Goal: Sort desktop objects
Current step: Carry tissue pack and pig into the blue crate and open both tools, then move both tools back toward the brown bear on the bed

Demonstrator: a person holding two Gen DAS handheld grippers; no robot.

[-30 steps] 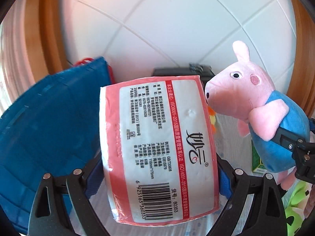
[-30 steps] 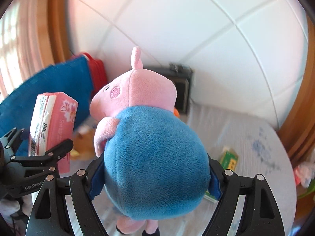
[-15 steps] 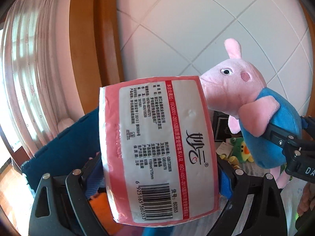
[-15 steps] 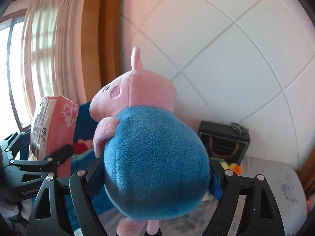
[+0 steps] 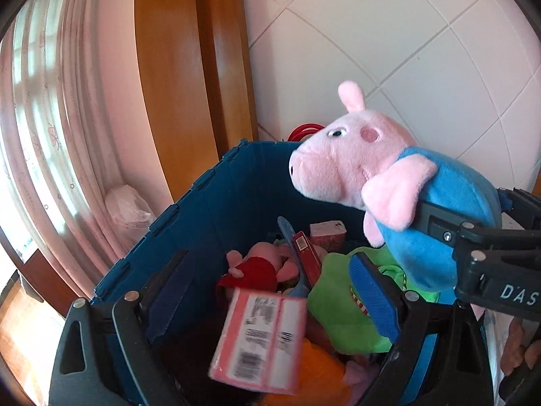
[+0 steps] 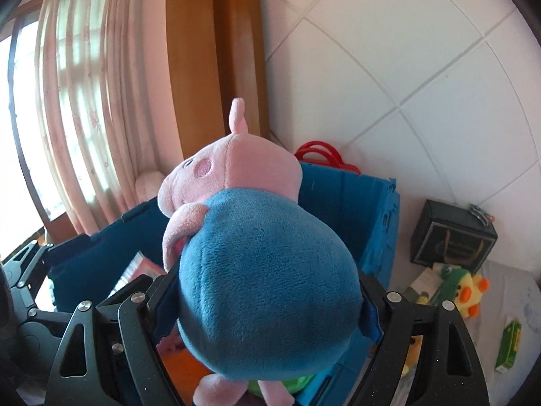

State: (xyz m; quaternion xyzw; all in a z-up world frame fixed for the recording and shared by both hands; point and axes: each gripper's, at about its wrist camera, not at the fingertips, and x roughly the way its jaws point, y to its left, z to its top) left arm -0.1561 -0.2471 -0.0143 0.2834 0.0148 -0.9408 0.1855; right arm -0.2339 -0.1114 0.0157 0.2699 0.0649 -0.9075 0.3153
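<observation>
My left gripper (image 5: pixel 268 260) hangs open over the blue bin (image 5: pixel 203 182). The pink tissue pack (image 5: pixel 260 338) is free of its fingers and blurred, dropping among the toys in the bin. My right gripper (image 6: pixel 267 279) is shut on the pig plush in a blue shirt (image 6: pixel 263 291), pads pressed into both sides of its body. In the left wrist view the pig plush (image 5: pixel 355 162) is held up over the bin's right side, with one right finger (image 5: pixel 439 230) across its belly. The right wrist view has the blue bin (image 6: pixel 338 196) just behind and below the plush.
The bin holds a green plush (image 5: pixel 338 308), a pig plush in red (image 5: pixel 260 267) and small boxes. Red handles (image 6: pixel 318 152) stick up behind it. To the right on the table are a black box (image 6: pixel 453 240), a yellow duck plush (image 6: pixel 470 291) and a green carton (image 6: pixel 509 345). Curtain and wooden frame stand left.
Both grippers swung left from the table to above the blue bin. The left gripper let go of the tissue pack, which is falling into the bin. The right gripper still holds the pig plush.
</observation>
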